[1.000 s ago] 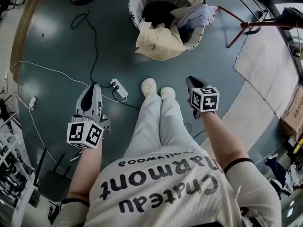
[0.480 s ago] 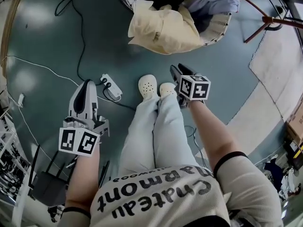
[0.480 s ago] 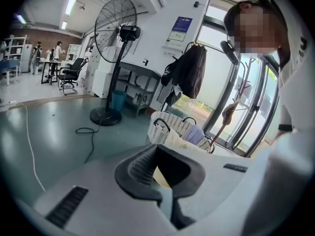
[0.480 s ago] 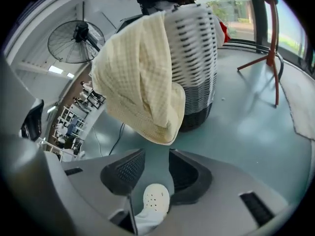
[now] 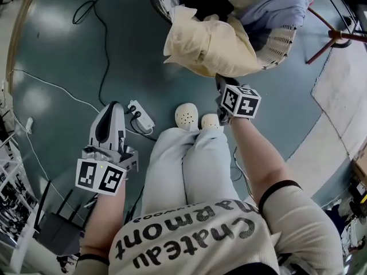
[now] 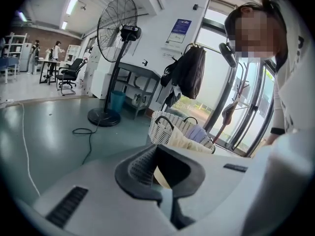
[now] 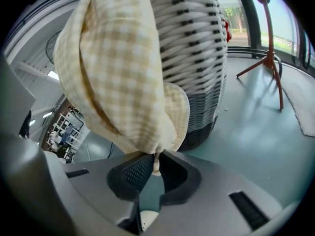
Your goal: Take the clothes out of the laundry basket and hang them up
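right gripper [image 5: 220, 82] up at the white laundry basket [image 5: 281, 44], jaws closing on the lower edge of the pale yellow garment [image 5: 209, 44] draped over its rim, lavender garment [image 5: 269, 10] beside that, left gripper [image 5: 112, 105] well apart, near a power strip [image 5: 141, 114] on the floor [image 5: 57, 50].

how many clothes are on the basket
2: a yellow checked garment over the basket's near rim, a lavender garment on its right side. More may hide inside.
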Available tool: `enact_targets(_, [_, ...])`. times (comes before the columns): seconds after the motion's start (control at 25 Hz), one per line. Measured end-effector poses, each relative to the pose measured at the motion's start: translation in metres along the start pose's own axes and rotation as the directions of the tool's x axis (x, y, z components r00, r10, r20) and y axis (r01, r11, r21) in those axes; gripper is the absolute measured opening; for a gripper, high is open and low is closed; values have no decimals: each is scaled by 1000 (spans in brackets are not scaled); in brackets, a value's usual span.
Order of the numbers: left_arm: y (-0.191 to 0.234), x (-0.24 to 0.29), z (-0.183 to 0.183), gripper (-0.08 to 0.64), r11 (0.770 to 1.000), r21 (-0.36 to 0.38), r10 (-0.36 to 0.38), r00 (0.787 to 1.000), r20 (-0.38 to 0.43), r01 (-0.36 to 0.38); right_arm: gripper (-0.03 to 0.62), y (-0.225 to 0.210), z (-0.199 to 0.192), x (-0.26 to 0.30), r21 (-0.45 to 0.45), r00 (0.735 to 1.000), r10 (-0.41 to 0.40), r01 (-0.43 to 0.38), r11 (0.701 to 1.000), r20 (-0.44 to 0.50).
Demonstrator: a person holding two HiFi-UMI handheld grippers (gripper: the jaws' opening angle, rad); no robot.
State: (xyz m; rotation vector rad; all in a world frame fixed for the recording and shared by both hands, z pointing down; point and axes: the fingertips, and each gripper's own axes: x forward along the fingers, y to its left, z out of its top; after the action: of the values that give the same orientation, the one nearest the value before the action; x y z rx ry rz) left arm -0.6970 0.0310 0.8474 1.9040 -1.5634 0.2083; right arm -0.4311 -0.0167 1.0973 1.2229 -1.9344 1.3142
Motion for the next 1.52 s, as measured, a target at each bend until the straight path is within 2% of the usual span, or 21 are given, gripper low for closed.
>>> enact_targets(0.12, [-10,-8,15,8,1000,-13,-1,1000,16,1,44,9,10,-24,-12,1000,-1,1,1000,16])
enact_targets(0.28, [-37,-28,44,8,999,-2,-33,999,15,33,40,40,20,-84,0,999,32,-32,999,15])
enact_targets(0.4, [-60,-42,77,8,998,1,-65,997,32,65,38,70,35,-142,-58,998,68,-67,996,7])
enact_targets(0.52, [-85,-60,121,8,995,-9,-99,992,74,100,38,107,57,-200,-103,991,132,-132,986,-4])
enact_targets(0.64, [-110,-78,165,8,991,15,-131,986,100,130,37,144,80,-247,-92,977,213,-212,973,-6])
enact_targets(0.8, [-146,-88,217,11,975,62,-220,963,154,213,34,181,132,-298,-51,956,281,-278,959,83])
enact_targets(0.92, [-182,-98,251,30,945,71,-326,931,162,319,34,211,183,-349,-43,916,343,-341,939,207])
enact_targets(1.0, [-208,-109,270,106,916,63,-401,903,151,396,34,228,219,-393,-47,880,367,-370,928,301])
enact_targets(1.04, [-220,-114,278,119,900,62,-436,889,144,431,34,235,238,-416,-53,857,374,-381,923,353])
enact_targets(1.16, [-261,-119,295,169,839,84,-544,832,108,538,34,251,293,-490,-101,772,387,-393,914,504])
enact_targets(1.24, [-298,-122,298,186,769,107,-638,768,65,630,34,257,323,-543,-153,703,393,-381,912,592])
enact_targets(1.36, [-360,-131,296,205,638,143,-764,645,-10,757,34,265,352,-628,-235,588,408,-350,907,699])
enact_targets(1.44, [-399,-137,298,246,574,188,-806,590,-42,797,34,265,361,-683,-286,507,427,-335,898,748])
enact_targets(1.52, [-433,-143,302,268,529,220,-833,551,-51,819,34,262,362,-732,-320,440,441,-322,891,783])
